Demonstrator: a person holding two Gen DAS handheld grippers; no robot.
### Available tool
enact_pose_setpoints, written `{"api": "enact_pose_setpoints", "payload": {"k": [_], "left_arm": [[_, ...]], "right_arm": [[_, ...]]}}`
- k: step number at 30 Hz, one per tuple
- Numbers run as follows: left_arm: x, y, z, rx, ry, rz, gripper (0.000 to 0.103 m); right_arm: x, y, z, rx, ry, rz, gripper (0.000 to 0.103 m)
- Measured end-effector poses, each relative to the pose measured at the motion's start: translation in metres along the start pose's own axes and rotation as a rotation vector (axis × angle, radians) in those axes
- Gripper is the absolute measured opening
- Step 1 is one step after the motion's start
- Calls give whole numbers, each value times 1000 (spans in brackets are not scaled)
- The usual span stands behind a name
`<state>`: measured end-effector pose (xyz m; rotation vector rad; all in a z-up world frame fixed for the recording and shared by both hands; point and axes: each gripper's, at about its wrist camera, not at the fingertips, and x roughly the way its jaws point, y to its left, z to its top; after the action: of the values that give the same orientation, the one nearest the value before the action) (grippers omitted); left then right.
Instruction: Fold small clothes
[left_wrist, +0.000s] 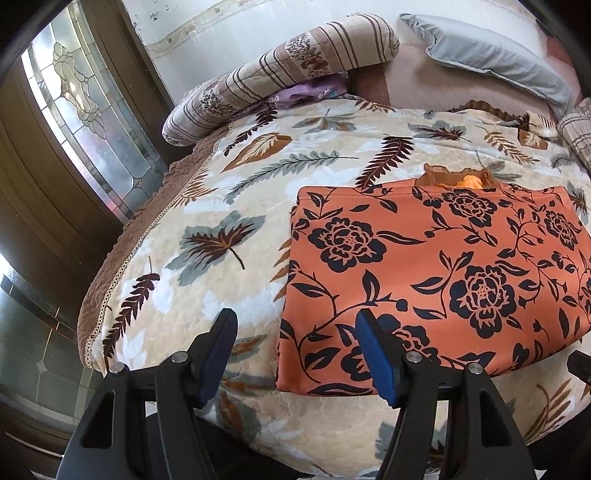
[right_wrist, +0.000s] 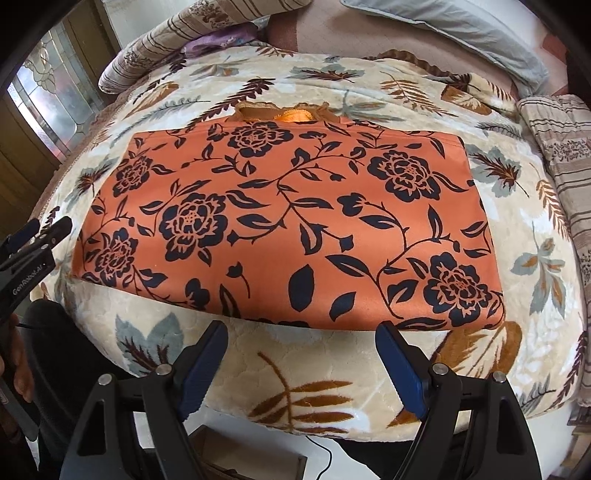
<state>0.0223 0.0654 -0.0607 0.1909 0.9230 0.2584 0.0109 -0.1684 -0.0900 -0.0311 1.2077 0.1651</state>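
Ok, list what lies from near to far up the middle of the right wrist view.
right gripper with jaws open → bare strip of leaf-print blanket → folded orange floral garment → brown frilled edge poking out behind it → more blanket → grey pillow at the far end.

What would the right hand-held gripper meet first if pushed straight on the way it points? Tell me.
Most likely the leaf-print blanket just short of the near edge of the folded orange floral garment. The open right hand-held gripper frames bare blanket; depth is unclear, so the garment's edge could come first.
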Motion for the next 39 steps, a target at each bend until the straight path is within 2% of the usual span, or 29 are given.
{"api": "enact_pose_setpoints", "payload": {"k": [5,8,10,13,14,16,17,20,22,26,27,28,29,31,35,36,37,38,39], "left_arm": [[4,-3,0,0,7,-7,67],[15,-7,-2,4,26,-26,67],[34,-8,-6,0,82,-33,67],[62,-4,-16,-30,159,-41,67],[69,-4,-19,-34,176,-46,67],[71,0,-23,-57,174,-66,68],[69,1,-21,-63,169,-71,68],[55,1,-14,-77,116,-107,68],[46,-3,-9,-82,80,-150,68],[44,-19,-3,-53,78,-180,68],[44,-25,-3,-47,81,-186,68],[44,-28,-3,-44,83,-194,68],[44,-32,-2,-40,81,-203,68],[40,-42,2,-17,63,-215,68],[30,-58,7,13,1,-240,69],[34,-65,7,36,8,-229,72],[45,-74,5,67,35,-221,73],[56,-81,2,92,75,-208,73],[68,-85,-3,107,119,-193,74]], "right_arm": [[7,-3,-3,19,7,23,85],[13,-15,-10,86,15,109,85],[18,-35,-21,188,14,198,85],[29,-89,-47,480,-22,405,85],[34,-106,-54,567,-28,447,85],[45,-144,-70,770,-64,541,85],[47,-157,-76,841,-80,559,85],[51,-187,-80,959,-161,634,85],[56,-204,-77,1020,-195,645,85],[66,-218,-69,1079,-220,678,83],[67,-218,-66,1071,-234,661,72],[68,-217,-64,1066,-229,640,55],[73,-219,-63,1066,-206,612,13],[74,-220,-64,1062,-201,596,12],[35,-206,-58,913,-289,415,12],[39,-205,-58,897,-268,387,15],[52,-206,-58,893,-193,361,18],[60,-210,-64,920,-158,386,19],[56,-213,-67,933,-181,403,27]]}}
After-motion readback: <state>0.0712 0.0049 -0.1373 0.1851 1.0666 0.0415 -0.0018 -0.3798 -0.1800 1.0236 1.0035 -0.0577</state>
